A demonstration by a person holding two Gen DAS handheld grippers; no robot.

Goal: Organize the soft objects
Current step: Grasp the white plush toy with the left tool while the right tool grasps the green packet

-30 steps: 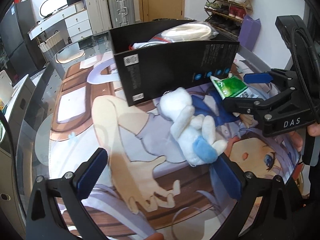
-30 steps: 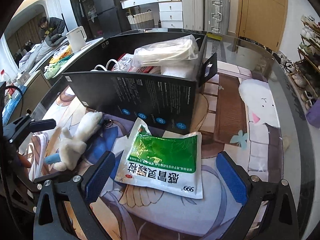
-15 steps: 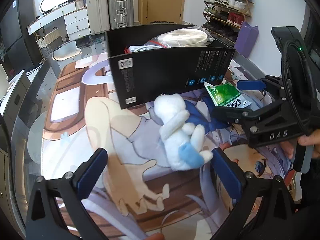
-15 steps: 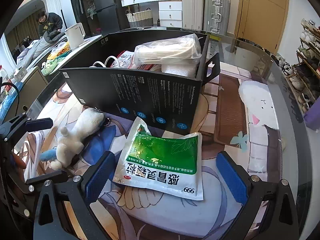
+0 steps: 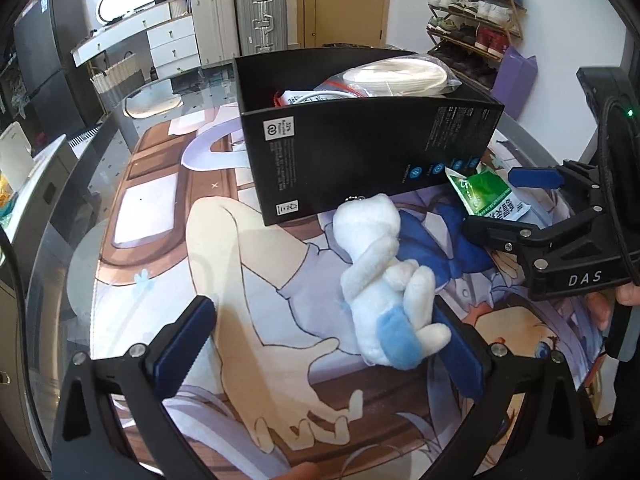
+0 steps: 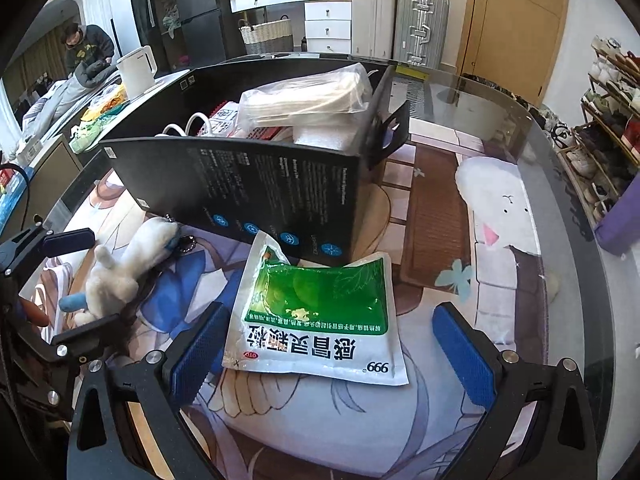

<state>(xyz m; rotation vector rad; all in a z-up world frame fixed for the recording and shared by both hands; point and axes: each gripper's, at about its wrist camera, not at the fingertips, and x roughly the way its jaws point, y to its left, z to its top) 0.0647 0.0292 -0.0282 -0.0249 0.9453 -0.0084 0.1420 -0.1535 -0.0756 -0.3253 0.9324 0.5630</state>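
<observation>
A white plush toy (image 5: 384, 280) with a blue patch lies on the printed mat in front of a black box (image 5: 360, 152). My left gripper (image 5: 320, 344) is open, the toy's lower end by its right finger. A green and white medicine pouch (image 6: 316, 312) lies flat before the box (image 6: 272, 184). My right gripper (image 6: 332, 344) is open around the pouch's near edge. The plush (image 6: 120, 272) shows at left in the right wrist view, and the pouch (image 5: 488, 196) at right in the left wrist view.
The box holds a bagged white coil (image 5: 396, 76), cables and packets. The mat covers a glass table (image 6: 500, 96). Suitcases (image 5: 260, 16), a dresser and a shoe rack (image 5: 476, 8) stand behind. The right gripper's body (image 5: 568, 248) is at the right of the left wrist view.
My left gripper has closed in on the plush toy, which now sits lower and nearer its right finger. My right gripper has edged forward over the pouch. Nothing was grasped.
</observation>
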